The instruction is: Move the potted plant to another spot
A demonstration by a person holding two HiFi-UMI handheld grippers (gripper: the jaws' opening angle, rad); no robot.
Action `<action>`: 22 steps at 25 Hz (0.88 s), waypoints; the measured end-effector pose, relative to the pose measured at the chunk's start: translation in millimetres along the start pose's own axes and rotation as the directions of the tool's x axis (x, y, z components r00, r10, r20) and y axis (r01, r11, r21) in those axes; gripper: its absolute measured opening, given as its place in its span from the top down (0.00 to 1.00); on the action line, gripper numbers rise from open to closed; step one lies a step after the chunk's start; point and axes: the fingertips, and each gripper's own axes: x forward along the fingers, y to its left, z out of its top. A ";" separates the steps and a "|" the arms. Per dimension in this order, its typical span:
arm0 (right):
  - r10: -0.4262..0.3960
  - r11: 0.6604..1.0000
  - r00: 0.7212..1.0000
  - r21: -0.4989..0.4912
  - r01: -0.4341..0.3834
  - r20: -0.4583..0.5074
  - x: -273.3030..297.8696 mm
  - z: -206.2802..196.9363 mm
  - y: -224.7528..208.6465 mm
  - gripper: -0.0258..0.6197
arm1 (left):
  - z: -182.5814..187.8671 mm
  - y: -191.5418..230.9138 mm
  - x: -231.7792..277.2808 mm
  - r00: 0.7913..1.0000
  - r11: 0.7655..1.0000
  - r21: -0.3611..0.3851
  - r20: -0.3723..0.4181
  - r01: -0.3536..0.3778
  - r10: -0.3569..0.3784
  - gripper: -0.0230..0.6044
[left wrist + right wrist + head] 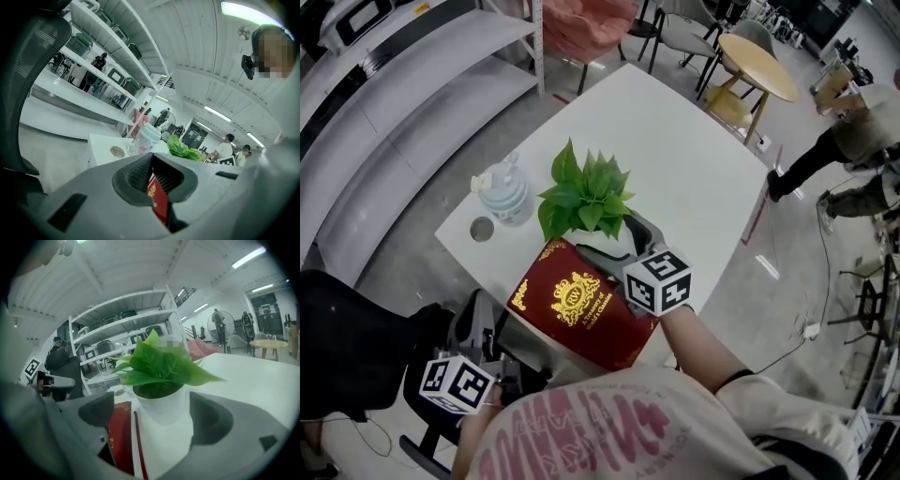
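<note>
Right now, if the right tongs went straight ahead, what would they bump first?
The potted plant: its white pot stands between the open right tongs, so they'd likely touch it almost at once.

Head view steep down; gripper views low, near; share plant (586, 192).

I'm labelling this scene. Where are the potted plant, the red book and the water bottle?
potted plant (161, 404), right gripper view, front of its white pot.
red book (581, 305), head view, middle of its cover.
water bottle (508, 199), head view, side of its clear body.
</note>
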 end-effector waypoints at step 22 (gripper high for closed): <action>-0.028 0.994 0.997 -0.112 0.019 -0.078 49.2 12.5 -13.9 0.09 | -1.1 13.2 8.2 1.000 1.000 -0.001 -0.017 -0.003 0.003 0.96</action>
